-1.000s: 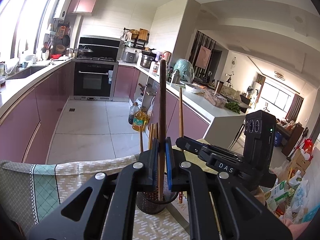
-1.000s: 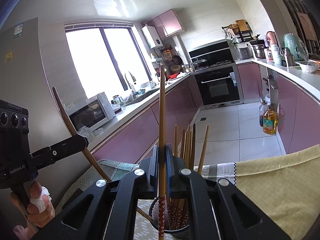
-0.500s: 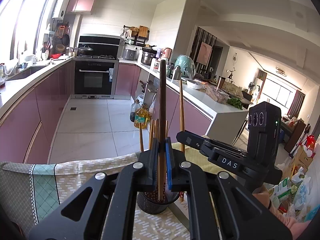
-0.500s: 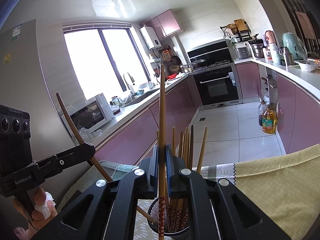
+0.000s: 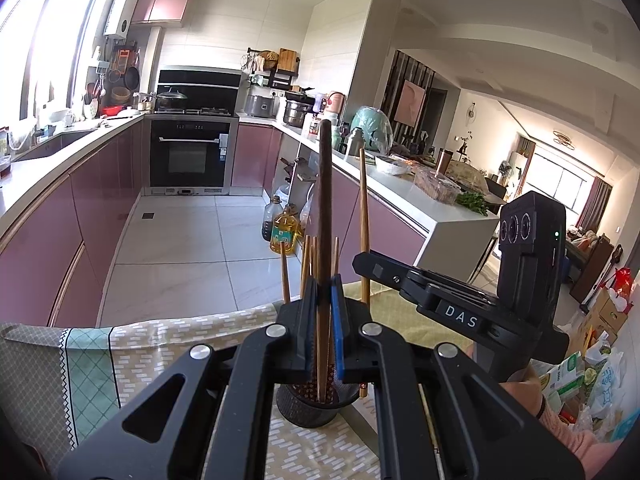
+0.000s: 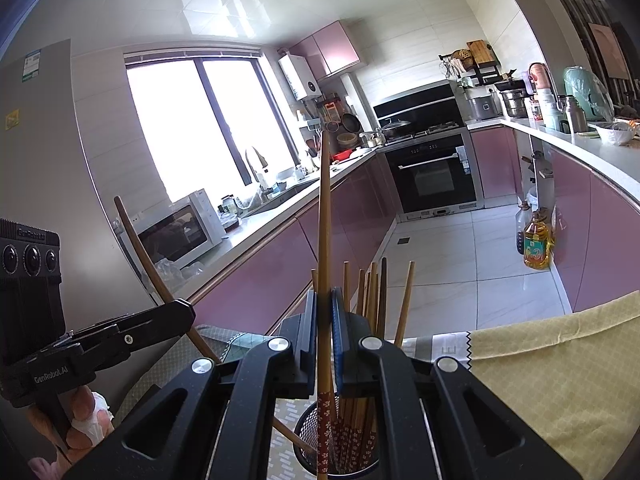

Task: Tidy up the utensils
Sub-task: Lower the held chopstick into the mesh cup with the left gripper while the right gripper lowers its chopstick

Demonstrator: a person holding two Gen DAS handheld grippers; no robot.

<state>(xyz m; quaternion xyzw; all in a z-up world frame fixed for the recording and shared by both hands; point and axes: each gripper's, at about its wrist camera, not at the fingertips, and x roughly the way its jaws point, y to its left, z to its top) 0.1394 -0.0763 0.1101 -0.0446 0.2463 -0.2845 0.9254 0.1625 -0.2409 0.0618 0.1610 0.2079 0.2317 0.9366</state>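
Note:
My left gripper (image 5: 323, 304) is shut on a dark brown chopstick (image 5: 323, 208), held upright with its lower end inside a black mesh utensil cup (image 5: 308, 404). My right gripper (image 6: 324, 312) is shut on a light wooden chopstick (image 6: 323, 220) with a red patterned end, its tip at the cup's (image 6: 308, 436) mouth. Several wooden chopsticks (image 6: 372, 292) stand in the cup. The right gripper and its chopstick (image 5: 363, 216) show at the right of the left wrist view; the left gripper and its chopstick (image 6: 140, 248) show at the left of the right wrist view.
The cup stands on a table covered with a patterned cloth (image 5: 168, 340) and a yellow cloth (image 6: 560, 364). Beyond are pink kitchen cabinets (image 5: 48, 236), an oven (image 5: 188, 156) and oil bottles (image 5: 285, 232) on the tiled floor. Bags lie at the right (image 5: 592, 364).
Both grippers have lowered slightly with their chopsticks toward the cup. The chopsticks' lower ends sit deeper at the cup than a second ago.

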